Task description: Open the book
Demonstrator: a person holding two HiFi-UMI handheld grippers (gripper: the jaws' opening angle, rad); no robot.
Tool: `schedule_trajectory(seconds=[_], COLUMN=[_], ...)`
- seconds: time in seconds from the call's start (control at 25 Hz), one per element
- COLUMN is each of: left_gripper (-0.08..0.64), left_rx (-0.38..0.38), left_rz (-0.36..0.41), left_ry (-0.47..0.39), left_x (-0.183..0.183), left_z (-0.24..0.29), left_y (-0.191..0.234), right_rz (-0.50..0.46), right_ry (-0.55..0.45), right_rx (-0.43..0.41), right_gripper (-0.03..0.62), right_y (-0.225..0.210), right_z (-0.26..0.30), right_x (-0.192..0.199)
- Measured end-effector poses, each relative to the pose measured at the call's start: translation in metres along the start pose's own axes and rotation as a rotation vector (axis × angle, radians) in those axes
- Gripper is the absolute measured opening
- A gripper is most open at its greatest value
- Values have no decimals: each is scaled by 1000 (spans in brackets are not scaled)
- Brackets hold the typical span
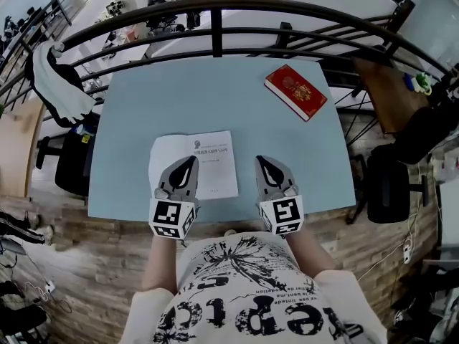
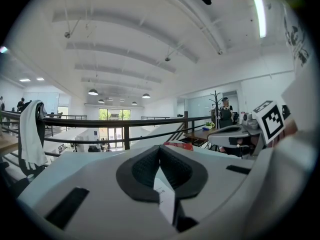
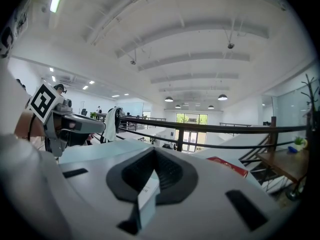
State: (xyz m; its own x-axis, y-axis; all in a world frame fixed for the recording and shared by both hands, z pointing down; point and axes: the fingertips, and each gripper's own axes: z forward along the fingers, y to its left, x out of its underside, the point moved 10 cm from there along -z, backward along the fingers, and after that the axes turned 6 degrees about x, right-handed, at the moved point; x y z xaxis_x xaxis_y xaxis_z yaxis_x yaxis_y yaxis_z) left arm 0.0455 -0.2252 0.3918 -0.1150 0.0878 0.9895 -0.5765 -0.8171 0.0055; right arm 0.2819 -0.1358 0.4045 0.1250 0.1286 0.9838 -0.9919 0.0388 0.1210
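The thin white paper book (image 1: 211,165) seemingly lay open; left tool (image 1: 189,161) over it, right tool (image 1: 262,163) beside it, both pressed together, empty; withdrawal seemed next.

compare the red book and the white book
The red book has gold print; the white book shows only small dark text. The red book lies askew at the far right; the white book lies near the person, the left gripper over it. Both lie flat on the blue table.
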Motion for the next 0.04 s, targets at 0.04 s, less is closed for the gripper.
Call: schedule_trajectory(seconds=[0.04], left_gripper=[19], left_rx=[2], left_rz=[-1], left_ry=[1], left_x=[0], left_z=[1], left_y=[0], right_rz=[-3], right_ry=[-2], right_rx=[0], right_gripper=[9], right_y=[0], right_z=[1], right_x=[0])
